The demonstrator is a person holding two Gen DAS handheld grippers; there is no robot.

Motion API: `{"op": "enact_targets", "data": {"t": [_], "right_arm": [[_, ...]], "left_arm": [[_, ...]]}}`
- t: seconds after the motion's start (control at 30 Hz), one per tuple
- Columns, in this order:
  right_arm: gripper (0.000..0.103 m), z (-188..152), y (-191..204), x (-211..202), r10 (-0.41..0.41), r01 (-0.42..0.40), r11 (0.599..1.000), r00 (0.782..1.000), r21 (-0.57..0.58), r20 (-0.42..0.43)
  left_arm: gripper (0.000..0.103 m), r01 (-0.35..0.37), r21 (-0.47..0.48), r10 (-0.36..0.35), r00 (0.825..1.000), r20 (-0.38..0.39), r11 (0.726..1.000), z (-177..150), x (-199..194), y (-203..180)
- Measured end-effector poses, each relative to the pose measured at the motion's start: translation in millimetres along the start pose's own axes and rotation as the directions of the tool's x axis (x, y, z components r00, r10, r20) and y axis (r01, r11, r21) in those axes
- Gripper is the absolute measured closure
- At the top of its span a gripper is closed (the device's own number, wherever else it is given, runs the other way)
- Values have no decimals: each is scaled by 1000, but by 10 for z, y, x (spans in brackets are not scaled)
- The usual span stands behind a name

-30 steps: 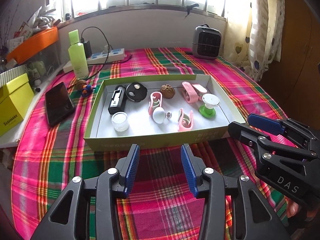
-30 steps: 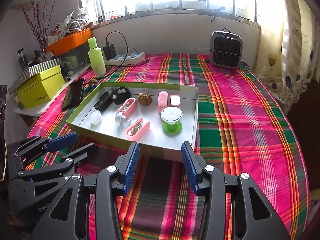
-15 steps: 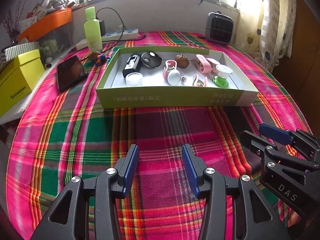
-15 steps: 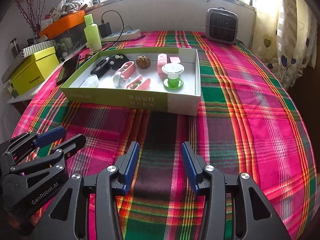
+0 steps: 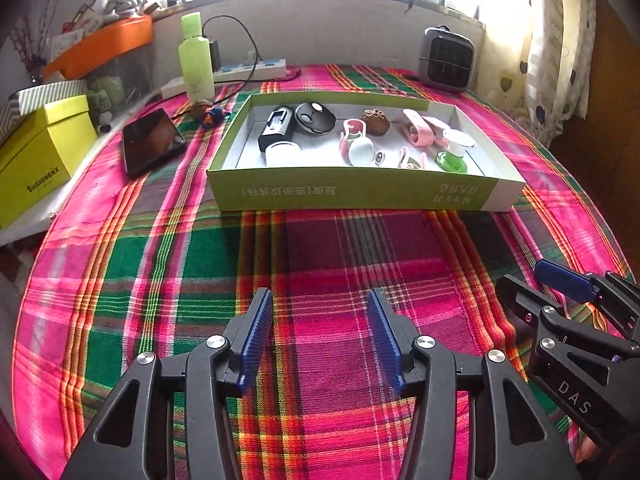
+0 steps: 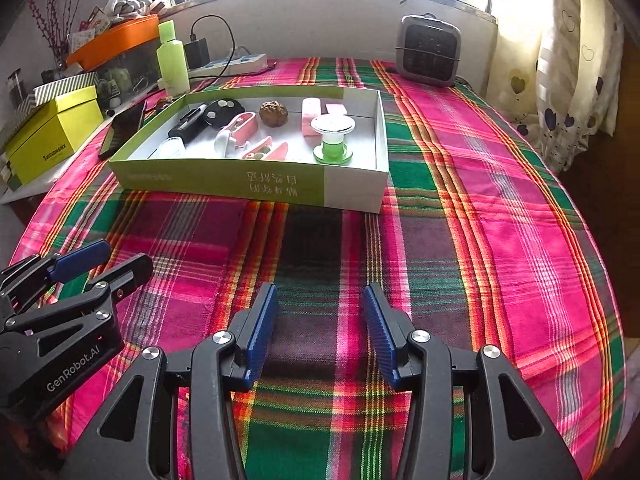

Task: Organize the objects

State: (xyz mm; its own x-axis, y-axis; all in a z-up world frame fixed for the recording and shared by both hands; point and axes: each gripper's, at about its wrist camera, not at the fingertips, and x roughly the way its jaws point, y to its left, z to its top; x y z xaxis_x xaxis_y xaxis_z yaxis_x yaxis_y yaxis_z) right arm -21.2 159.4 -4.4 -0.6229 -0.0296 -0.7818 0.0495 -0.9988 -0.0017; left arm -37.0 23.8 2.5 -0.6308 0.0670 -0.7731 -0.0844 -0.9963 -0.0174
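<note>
A plaid-clothed bench point(image 5: 160, 264) carries a shallow green cardboard box point(image 5: 352, 194) near its far side, holding a black device point(image 5: 276, 128), a walnut point(image 5: 376, 122) and a green-and-white spool point(image 5: 454, 152). Nearer, well apart from it, the left gripper point(image 5: 320, 336) and right gripper point(image 6: 320, 330) hover, jaws apart, opening, nothing between them.

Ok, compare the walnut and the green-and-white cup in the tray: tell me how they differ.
The walnut is brown, wrinkled and roundish; the green-and-white cup is smooth, with a white top on a green base.
The walnut sits low by the tray's far wall; the cup stands upright and taller, nearer the front and the right end.
Both lie loose on the tray's white floor, touched by neither gripper.
</note>
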Motion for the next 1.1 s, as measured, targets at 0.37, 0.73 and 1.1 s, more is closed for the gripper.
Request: {"op": "enact_targets", "data": {"t": [0.37, 0.73, 1.1], "right_arm": [[42, 15, -69, 28, -14, 14, 1000, 1000, 23, -6], [41, 12, -47, 24, -17, 17, 1000, 1000, 18, -7], [40, 14, -48, 24, -16, 16, 1000, 1000, 18, -7]], "left_arm": [[48, 0, 16, 0, 1000, -4, 1000, -2, 14, -49], [45, -13, 10, 13, 1000, -5, 1000, 2, 25, -53], [45, -13, 9, 13, 1000, -5, 1000, 0, 26, -60]]}}
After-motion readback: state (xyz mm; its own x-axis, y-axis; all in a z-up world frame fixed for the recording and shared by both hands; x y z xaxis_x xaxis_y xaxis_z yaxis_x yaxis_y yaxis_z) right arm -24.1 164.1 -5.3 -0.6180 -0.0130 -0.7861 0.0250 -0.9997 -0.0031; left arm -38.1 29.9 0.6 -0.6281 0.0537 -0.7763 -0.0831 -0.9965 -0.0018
